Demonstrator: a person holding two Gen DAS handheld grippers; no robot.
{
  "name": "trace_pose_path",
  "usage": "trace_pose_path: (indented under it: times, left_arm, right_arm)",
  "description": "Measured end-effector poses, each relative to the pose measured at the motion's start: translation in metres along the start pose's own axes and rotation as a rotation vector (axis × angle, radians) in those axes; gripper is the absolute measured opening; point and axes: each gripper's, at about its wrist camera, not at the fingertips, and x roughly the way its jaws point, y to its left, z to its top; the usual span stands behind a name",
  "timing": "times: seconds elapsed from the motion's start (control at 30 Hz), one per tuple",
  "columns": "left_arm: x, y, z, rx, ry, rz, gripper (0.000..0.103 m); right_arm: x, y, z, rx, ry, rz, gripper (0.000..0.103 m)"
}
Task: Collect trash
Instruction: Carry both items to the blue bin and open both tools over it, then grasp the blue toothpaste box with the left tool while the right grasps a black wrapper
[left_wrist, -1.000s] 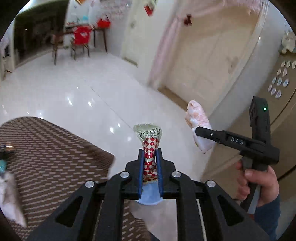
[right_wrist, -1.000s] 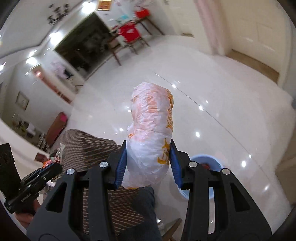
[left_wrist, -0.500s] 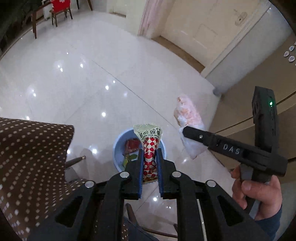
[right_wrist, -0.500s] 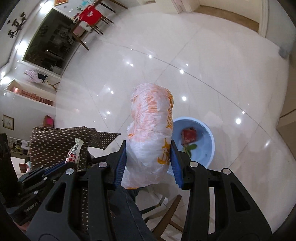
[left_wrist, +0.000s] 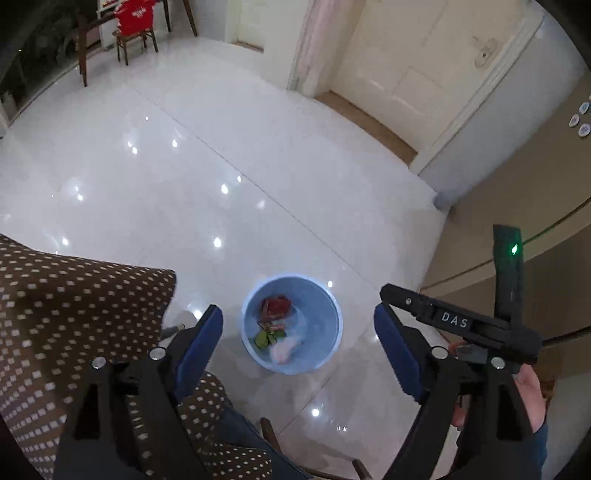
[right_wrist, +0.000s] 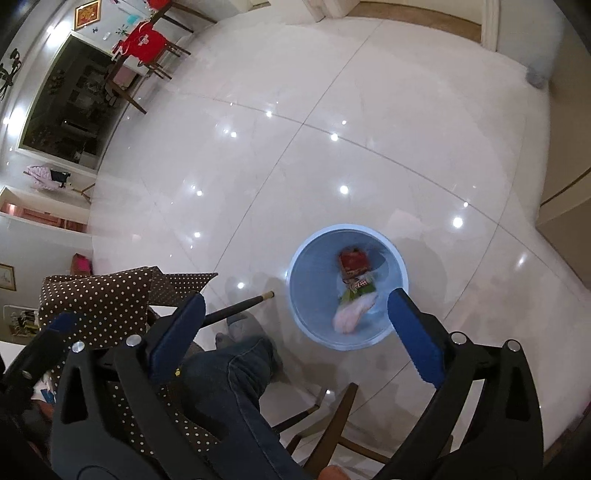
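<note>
- Glossy white floor tiles spread below me, ceiling lights mirrored on them; a brown polka-dot tablecloth hangs at the left.
- My left gripper points steeply down, its jaws opening, with nothing between the blue pads.
- My right gripper is likewise opening and empty; a hand holds it at the right edge of the left view.
- I see the blue bin on the floor beneath both tools.
- Inside it lie a red packet, green scraps and the pale pink plastic bag, blurred.
- A jeans-clad leg shows beside a wooden chair.
</note>
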Motion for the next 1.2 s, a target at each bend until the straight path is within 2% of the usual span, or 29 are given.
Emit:
trace_pose_path:
  times: [0.2, 0.47, 0.73, 0.93, 1.07, 1.2]
  left_arm:
    - [-0.043, 0.008, -0.006, -0.004, -0.105, 0.018, 0.086]
    - [-0.108, 0.023, -0.022, -0.007, -0.253, 0.056, 0.087]
    - [-0.16, 0.052, -0.046, -0.055, -0.366, 0.092, 0.089]
    - [-0.193, 0.083, -0.076, -0.1, -0.423, 0.153, 0.089]
    - [-0.22, 0.11, -0.101, -0.152, -0.465, 0.202, 0.089]
    - [-0.242, 0.136, -0.127, -0.203, -0.495, 0.258, 0.089]
  right_arm:
    - [-0.011, 0.012, -0.004, -0.026, -0.032, -0.008, 0.097]
    - [-0.051, 0.071, -0.012, -0.122, -0.123, 0.024, 0.097]
    - [-0.116, 0.159, -0.03, -0.3, -0.349, 0.14, 0.097]
    - [-0.122, 0.226, -0.056, -0.461, -0.296, 0.19, 0.097]
    - [-0.115, 0.266, -0.077, -0.521, -0.239, 0.237, 0.097]
    - [-0.108, 0.308, -0.101, -0.615, -0.224, 0.254, 0.097]
